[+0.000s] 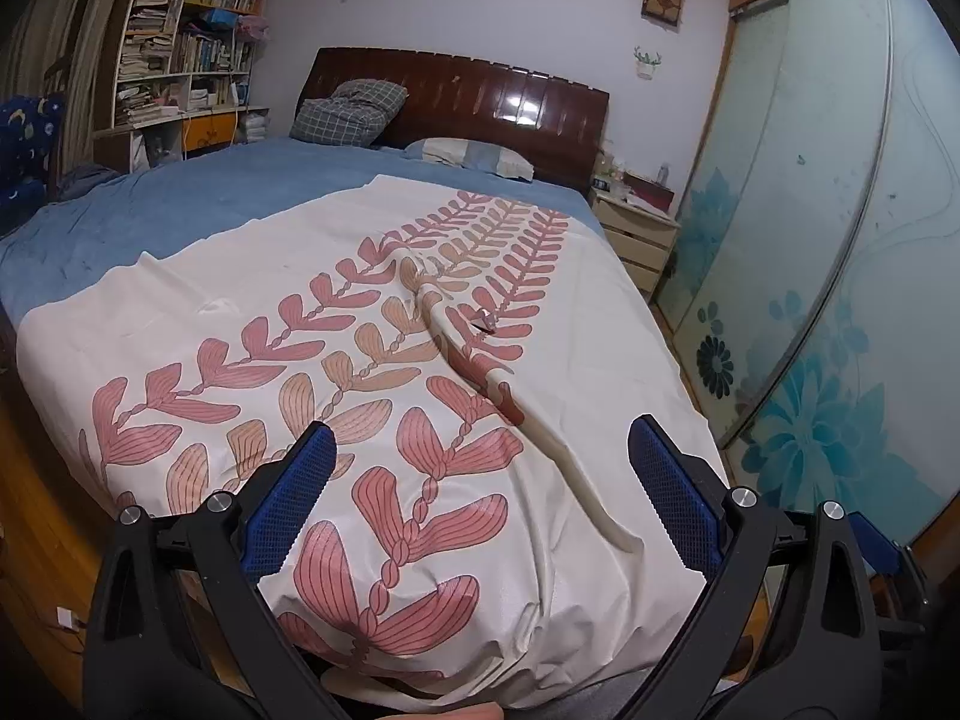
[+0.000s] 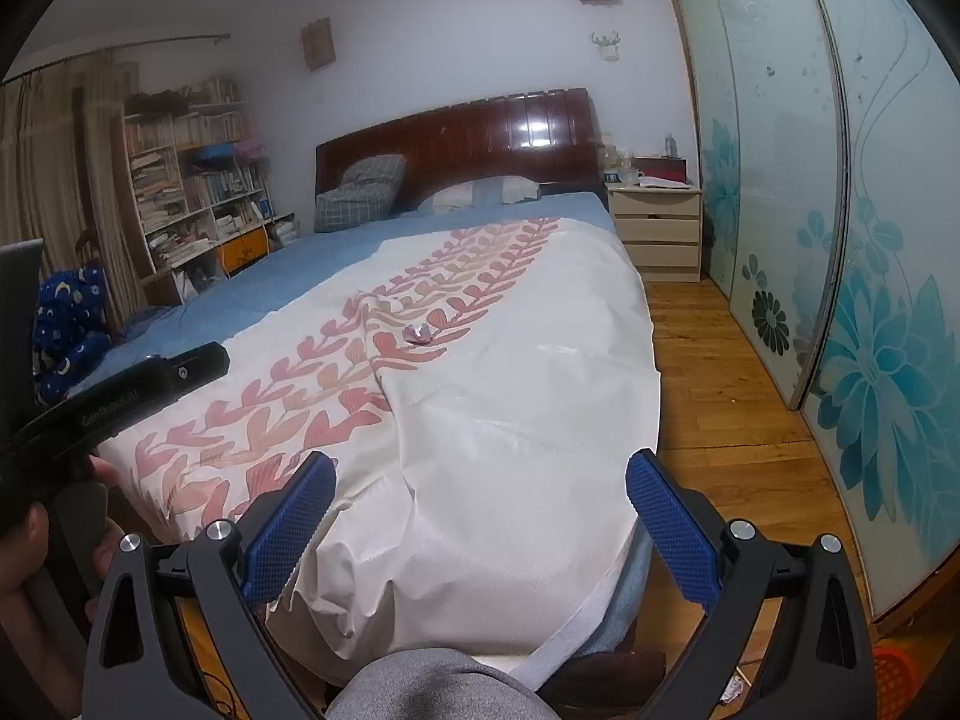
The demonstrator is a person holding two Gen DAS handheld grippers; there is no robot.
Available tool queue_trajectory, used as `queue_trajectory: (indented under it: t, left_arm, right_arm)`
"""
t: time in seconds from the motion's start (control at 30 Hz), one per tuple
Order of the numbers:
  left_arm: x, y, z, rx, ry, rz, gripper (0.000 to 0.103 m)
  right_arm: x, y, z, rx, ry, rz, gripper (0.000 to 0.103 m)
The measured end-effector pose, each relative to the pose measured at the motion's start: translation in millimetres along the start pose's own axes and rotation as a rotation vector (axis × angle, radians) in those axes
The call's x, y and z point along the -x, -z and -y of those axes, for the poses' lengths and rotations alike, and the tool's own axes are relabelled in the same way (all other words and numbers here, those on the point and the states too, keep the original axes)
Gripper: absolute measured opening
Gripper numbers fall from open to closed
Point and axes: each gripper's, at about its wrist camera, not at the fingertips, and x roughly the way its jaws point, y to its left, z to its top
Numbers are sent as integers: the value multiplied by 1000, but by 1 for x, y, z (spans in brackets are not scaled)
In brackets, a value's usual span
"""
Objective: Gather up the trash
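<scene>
A small crumpled pinkish-white wrapper (image 1: 483, 319) lies on the white leaf-patterned bedspread (image 1: 252, 276), near a raised fold in the middle of the bed. It also shows in the right wrist view (image 2: 418, 333). My left gripper (image 1: 480, 450) is open and empty over the foot of the bed, well short of the wrapper. My right gripper (image 2: 480, 480) is open and empty at the bed's foot corner. The left gripper's black body (image 2: 150, 384) shows at the left in the right wrist view.
A dark wooden headboard (image 1: 480, 96) and pillows are at the far end. A bedside drawer unit (image 2: 657, 228) stands right of the bed. Sliding glass wardrobe doors (image 2: 840, 240) line the right. A bookshelf (image 1: 180, 42) stands far left. An orange basket (image 2: 894, 675) sits on the wooden floor.
</scene>
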Motion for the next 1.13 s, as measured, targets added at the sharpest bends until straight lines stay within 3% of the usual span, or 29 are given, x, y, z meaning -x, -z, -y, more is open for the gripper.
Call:
queue_trajectory:
  t: [0.43,1.13]
  left_arm:
    - [-2,3,-1,1,-36,0,97]
    - [1,1,3,-18,5,21,97]
  right_arm:
    - [-3,0,-1,0,0,-9,96]
    - [-9,4,-3,-3,8,-27,96]
